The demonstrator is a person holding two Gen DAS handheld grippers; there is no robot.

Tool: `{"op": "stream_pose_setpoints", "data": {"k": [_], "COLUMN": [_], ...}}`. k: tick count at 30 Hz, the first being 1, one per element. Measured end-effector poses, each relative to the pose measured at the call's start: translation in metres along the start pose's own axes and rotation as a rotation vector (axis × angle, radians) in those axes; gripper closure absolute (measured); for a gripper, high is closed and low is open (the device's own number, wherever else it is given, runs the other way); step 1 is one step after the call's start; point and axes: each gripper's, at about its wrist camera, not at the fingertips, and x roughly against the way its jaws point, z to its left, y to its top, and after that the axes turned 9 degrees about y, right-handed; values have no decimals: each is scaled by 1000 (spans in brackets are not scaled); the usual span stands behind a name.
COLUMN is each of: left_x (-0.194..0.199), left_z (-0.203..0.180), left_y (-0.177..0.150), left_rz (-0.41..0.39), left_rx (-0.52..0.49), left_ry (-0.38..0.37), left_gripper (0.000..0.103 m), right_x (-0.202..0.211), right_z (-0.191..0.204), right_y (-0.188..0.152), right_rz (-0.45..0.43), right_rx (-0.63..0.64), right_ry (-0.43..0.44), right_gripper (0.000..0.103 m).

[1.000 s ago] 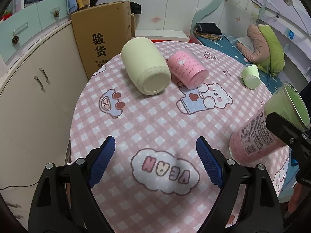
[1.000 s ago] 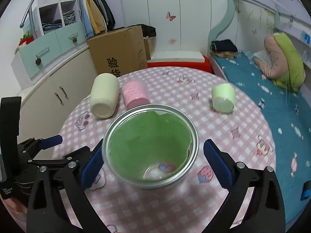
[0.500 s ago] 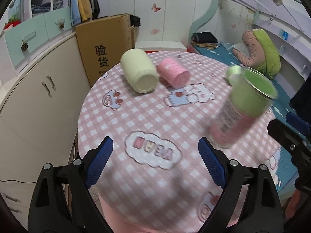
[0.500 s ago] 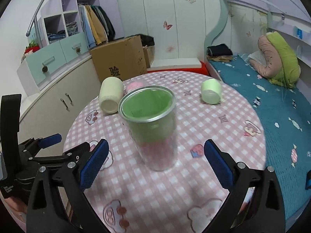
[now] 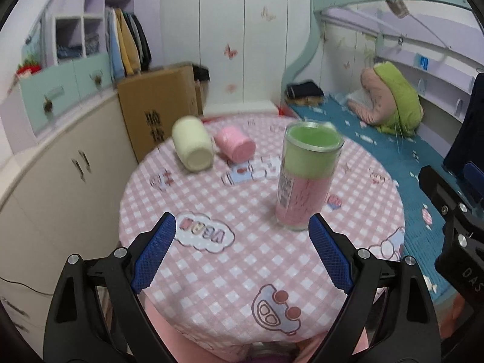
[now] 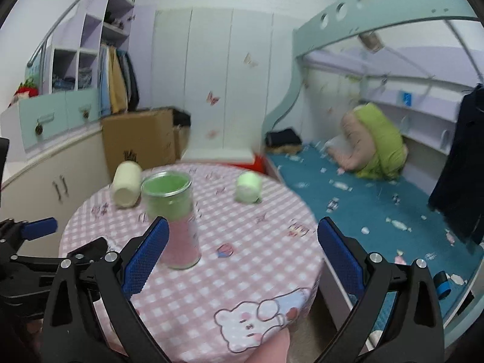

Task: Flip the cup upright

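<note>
A tall clear cup (image 5: pixel 305 178) with a green and pink lining stands upright on the round pink checked table (image 5: pixel 242 260); it also shows in the right wrist view (image 6: pixel 174 220). My left gripper (image 5: pixel 242 257) is open and empty, near the table's front edge, apart from the cup. My right gripper (image 6: pixel 242 257) is open and empty, pulled back over the table's near edge, with the cup just beyond its left finger (image 6: pixel 145 257).
A cream cup (image 5: pixel 193 146), a pink cup (image 5: pixel 236 145) and a small green cup (image 6: pixel 248 187) lie on their sides at the back of the table. A cardboard box (image 5: pixel 157 112) and cabinets stand left. A bed (image 6: pixel 363 199) is to the right.
The right gripper held the tall cup tilted, set it upright on the table, let go and pulled back. Both grippers have drawn away and risen.
</note>
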Motion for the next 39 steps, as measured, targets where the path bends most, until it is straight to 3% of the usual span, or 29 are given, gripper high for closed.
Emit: {"op": "stream_pose_setpoints", "data": {"k": [6,16,39], "left_x": [24,48,45], "left_z": [0,-6,-13], "left_y": [0,-8,-22], "left_rz": [-90,-181,-177], "left_rx": [16,9,35], "left_ry": [40,40,51], "left_gripper": [11,11,11], "right_x": [19,32,33], "right_z": [-6,-10,-11], "right_y": [-3,-14,-31], "right_rz": [-107,-156,-146], "right_rx": [-2,-25,-54], "right_ry": [-60,-85,-45], "right_gripper": [8,8,8]}}
